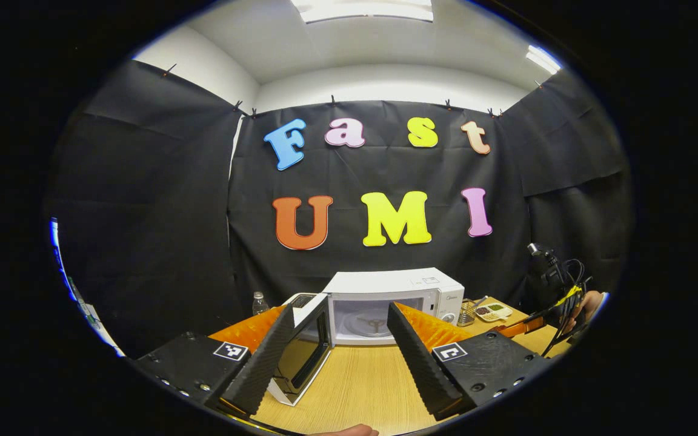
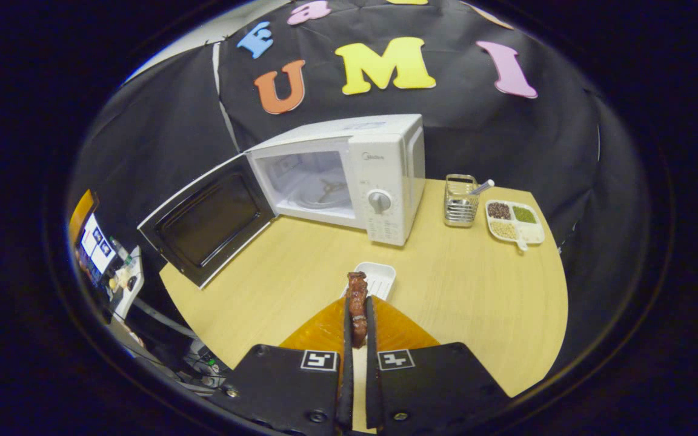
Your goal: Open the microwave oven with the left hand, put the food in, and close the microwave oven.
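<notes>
Across the back of the pale wooden table (image 2: 458,290), against the black cloth wall, stands the white microwave (image 2: 385,163), its door (image 2: 206,221) swung wide over the left edge. Near the right corner sit a wire holder (image 2: 461,203) and a divided dish (image 2: 514,222). A small white tray (image 2: 376,278) lies mid-table. The microwave's printed logo is too small to read. The right gripper (image 2: 356,315) pinches the brown food (image 2: 357,297); the left gripper (image 1: 340,339) gapes apart.

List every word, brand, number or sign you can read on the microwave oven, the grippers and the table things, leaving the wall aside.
Brand mark on the microwave oven: too small to read surely.
Print around its dial: blurred, unreadable.
Square code tags on the gripper bodies: black-and-white patterns, no words.
No text is clearly readable.
</notes>
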`<state>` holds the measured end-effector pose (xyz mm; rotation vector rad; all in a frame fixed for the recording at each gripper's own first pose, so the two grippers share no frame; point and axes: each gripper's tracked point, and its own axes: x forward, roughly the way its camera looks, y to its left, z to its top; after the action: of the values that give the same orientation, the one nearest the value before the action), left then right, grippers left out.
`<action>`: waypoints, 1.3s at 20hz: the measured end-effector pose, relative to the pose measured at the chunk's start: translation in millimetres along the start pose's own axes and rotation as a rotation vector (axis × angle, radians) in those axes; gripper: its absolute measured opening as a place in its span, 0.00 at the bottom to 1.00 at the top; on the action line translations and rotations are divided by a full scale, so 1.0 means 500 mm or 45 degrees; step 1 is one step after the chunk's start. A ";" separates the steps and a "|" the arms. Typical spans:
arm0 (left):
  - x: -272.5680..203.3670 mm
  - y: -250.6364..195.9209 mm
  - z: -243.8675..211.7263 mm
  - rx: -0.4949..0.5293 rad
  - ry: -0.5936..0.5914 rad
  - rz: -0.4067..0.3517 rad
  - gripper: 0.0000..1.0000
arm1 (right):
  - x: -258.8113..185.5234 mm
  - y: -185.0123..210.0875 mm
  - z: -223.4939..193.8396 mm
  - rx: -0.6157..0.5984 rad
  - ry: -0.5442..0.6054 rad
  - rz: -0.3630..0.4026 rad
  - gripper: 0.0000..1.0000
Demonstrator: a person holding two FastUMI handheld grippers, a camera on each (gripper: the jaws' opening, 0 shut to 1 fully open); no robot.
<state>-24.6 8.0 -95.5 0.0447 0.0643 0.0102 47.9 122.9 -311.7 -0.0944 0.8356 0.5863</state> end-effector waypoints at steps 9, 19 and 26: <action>-0.041 -0.012 0.018 -0.030 -0.032 -0.081 0.95 | 0.090 0.158 0.042 -0.142 -0.192 -0.077 0.11; -0.045 -0.029 0.003 -0.053 -0.035 -0.174 0.95 | 0.336 0.296 0.171 -0.100 -0.425 -0.191 0.12; -0.028 0.008 -0.024 -0.063 -0.047 -0.155 0.95 | 0.494 0.329 0.258 -0.001 -0.588 -0.304 0.12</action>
<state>-39.2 12.6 -106.5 -0.0086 0.0299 -0.1105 177.2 411.9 -378.7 -0.0544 0.3677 0.3613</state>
